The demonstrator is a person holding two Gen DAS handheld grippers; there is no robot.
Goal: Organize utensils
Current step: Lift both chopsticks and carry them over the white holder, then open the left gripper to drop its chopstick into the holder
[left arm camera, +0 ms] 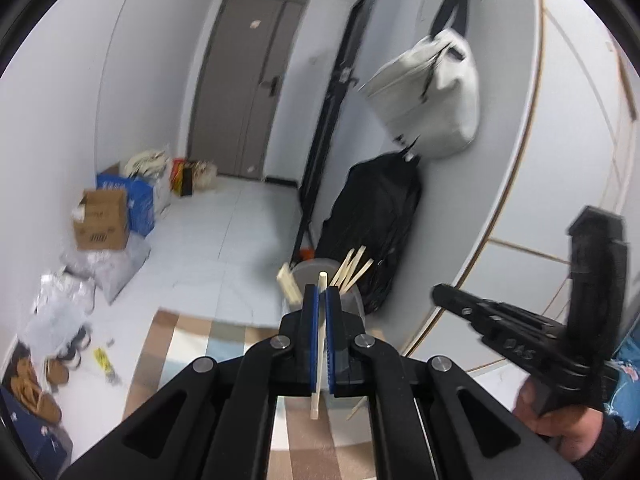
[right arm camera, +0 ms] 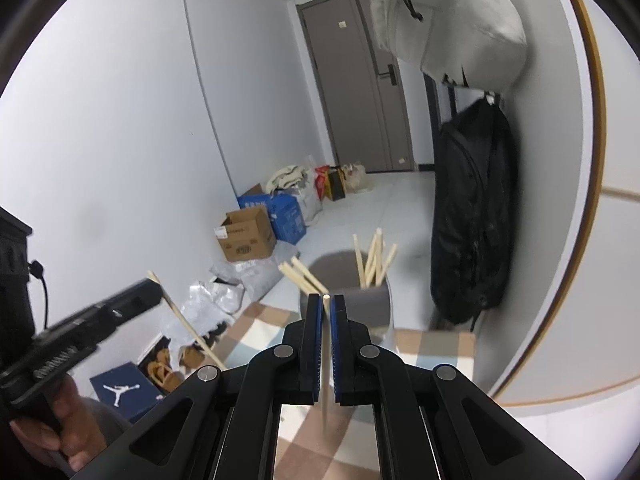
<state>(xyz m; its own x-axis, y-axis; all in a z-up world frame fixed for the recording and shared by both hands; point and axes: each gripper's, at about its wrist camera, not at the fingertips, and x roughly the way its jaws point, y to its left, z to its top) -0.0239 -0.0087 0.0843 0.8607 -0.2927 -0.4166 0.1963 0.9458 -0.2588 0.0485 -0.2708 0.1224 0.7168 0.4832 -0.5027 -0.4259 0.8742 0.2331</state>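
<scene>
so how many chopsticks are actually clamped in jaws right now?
2. One chopstick is pinched in the left gripper; another chopstick is pinched in the right gripper. The rest stand loose in the grey holder, some possibly hidden.

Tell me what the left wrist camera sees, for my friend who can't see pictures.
The left tongs are shut on one pale wooden chopstick, held just in front of a grey utensil holder with more chopsticks in it. The right tongs show at the right edge. Behind are a black bag, cardboard boxes and a grey door.
</scene>
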